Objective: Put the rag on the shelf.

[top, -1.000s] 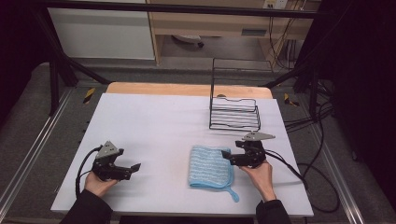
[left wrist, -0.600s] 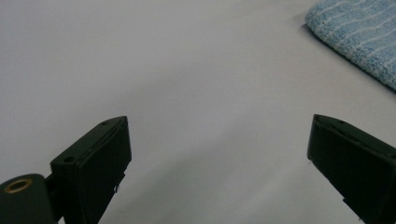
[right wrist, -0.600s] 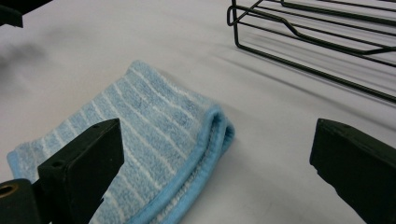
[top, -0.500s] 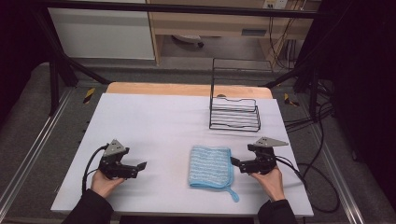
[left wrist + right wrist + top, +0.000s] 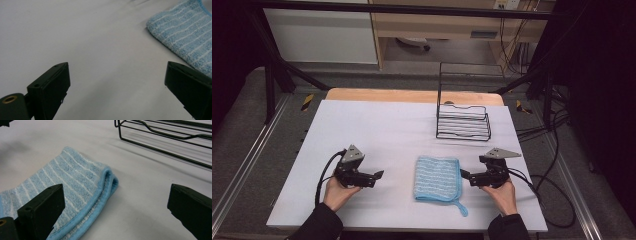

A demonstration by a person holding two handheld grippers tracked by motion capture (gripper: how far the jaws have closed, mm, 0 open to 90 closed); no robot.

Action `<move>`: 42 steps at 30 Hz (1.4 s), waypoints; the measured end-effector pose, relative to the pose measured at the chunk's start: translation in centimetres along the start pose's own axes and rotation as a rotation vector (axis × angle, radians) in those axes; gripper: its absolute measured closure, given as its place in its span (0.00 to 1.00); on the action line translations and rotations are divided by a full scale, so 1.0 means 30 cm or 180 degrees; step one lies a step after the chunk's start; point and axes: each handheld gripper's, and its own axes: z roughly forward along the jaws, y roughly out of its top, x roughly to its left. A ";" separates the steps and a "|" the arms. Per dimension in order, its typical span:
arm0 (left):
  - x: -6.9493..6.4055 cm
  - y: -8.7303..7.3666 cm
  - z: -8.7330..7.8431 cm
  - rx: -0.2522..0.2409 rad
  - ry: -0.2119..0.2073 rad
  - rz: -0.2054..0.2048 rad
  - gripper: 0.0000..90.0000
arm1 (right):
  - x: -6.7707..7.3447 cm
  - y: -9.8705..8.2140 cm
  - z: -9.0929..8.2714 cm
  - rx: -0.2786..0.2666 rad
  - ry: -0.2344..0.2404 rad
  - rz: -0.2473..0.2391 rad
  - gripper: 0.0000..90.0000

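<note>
While the folded blue towel lies flat on the white table cover near the front edge, a gripper is held on either side of it, and neither is touching it. At the left, the left gripper is held in the person's left hand just above the cover, pointed toward the towel and kept apart from it. Its jaws are seen spread wide in the left gripper view, with only bare cover between them and the towel's striped corner lying beyond the far jaw. In the middle, the towel is seen folded over, its light blue hem doubled along the edge nearest the right gripper, and a small loop is trailed from its near right corner. At the right, the right gripper is held in the right hand just beside the towel's edge; its jaws have just been opened and are set wide, nothing being gripped between them. Behind the towel, toward the table's far right, a black wire rack is stood upright on the cover.
</note>
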 end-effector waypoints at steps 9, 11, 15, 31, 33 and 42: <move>-0.055 0.075 0.056 -0.0049 -0.0077 0.0000 0.07 | 0.002 -0.001 -0.003 -0.0012 -0.0002 0.0006 0.02; -0.067 0.092 0.071 -0.0063 -0.0092 -0.0003 0.07 | 0.001 -0.001 -0.003 -0.0011 -0.0003 -0.0002 0.01; -0.089 0.121 0.101 -0.0070 -0.0128 0.0000 0.07 | 0.001 -0.001 -0.003 -0.0012 -0.0001 -0.0013 0.01; -0.138 0.210 0.235 0.0013 -0.0162 -0.0119 0.10 | 0.002 -0.001 -0.003 0.0001 0.0002 -0.0006 0.01; -0.144 0.218 0.253 0.0025 -0.0170 -0.0142 0.11 | 0.002 -0.001 -0.003 -0.0001 0.0003 -0.0005 0.01; -0.146 0.225 0.332 0.0128 -0.0216 -0.0320 0.21 | 0.003 -0.002 0.000 0.0016 0.0008 -0.0011 0.01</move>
